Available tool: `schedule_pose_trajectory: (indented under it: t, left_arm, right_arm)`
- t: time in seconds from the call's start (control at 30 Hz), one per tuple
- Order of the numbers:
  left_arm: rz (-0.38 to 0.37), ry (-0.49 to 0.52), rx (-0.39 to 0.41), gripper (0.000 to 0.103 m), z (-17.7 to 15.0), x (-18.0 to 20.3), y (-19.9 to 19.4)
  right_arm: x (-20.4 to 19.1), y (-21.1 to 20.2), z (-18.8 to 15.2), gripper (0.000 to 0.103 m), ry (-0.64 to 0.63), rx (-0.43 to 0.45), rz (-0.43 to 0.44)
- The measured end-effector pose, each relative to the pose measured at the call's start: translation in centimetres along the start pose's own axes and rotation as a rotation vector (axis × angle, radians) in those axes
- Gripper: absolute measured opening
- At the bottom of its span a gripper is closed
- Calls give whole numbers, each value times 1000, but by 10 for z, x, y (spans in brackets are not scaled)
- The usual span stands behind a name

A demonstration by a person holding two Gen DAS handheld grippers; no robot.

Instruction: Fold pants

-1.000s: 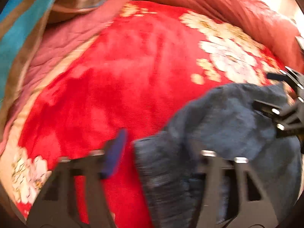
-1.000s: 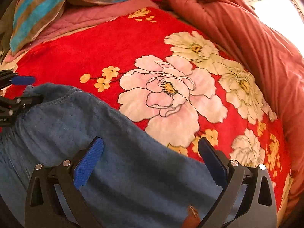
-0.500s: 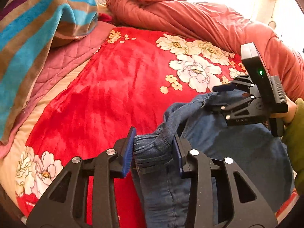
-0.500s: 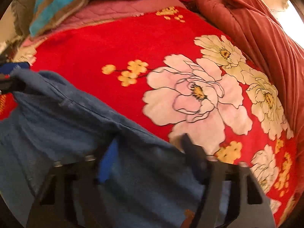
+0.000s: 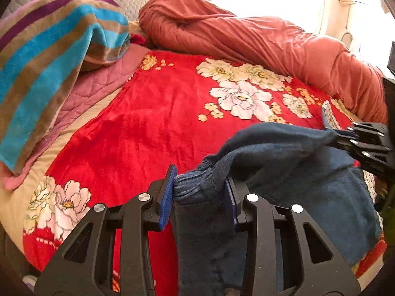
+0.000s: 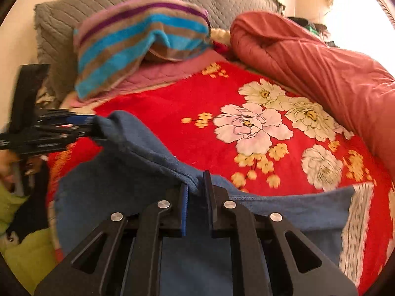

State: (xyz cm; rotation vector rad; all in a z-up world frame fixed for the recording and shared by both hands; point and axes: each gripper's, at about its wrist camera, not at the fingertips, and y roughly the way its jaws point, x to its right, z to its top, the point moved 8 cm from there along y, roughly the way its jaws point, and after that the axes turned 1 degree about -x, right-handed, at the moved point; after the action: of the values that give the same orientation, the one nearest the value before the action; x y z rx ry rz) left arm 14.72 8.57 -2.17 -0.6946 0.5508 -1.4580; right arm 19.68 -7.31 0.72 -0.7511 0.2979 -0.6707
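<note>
Dark blue denim pants [image 5: 308,185] hang lifted over a red floral blanket [image 5: 148,128]. My left gripper [image 5: 200,180] is shut on a bunched end of the waistband. At the right edge of the left wrist view, my right gripper [image 5: 330,133] pinches the far end of the same edge. In the right wrist view, my right gripper [image 6: 195,182] is shut on a thin fold of the pants [image 6: 123,185]. My left gripper [image 6: 95,125] holds the other end at the left. The edge stretches between both grips and the rest of the pants hangs below.
A striped blue, brown and purple blanket [image 5: 49,49] is heaped at the back left over a pink quilt [image 5: 98,83]. A rust-red duvet [image 5: 246,39] lies rolled along the back and right. Grey pillows [image 6: 74,17] lean at the head. A person's lime-green sleeve [image 6: 22,251] shows lower left.
My right gripper's jaws went from wide open to shut on the pants' edge. Both grippers have risen and pulled back, lifting the waistband off the blanket; more of the bed now shows.
</note>
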Motion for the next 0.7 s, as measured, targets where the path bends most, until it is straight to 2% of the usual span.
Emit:
schedule_pose_trajectory:
  t: [0.13, 0.3, 0.53, 0.7]
  left_arm:
    - [13, 43, 40, 28, -12, 10, -22]
    - [8, 50, 51, 28, -28, 11, -44]
    - [-2, 49, 5, 28, -64, 7, -55]
    - [4, 47, -65, 30, -95, 1, -48]
  right_arm:
    - [-32, -40, -22, 9, 14, 22, 41]
    - [-75, -66, -51, 9, -4, 4, 101]
    - [-122, -61, -92, 9, -4, -91, 159]
    - [-134, -51, -109, 9, -40, -146, 144]
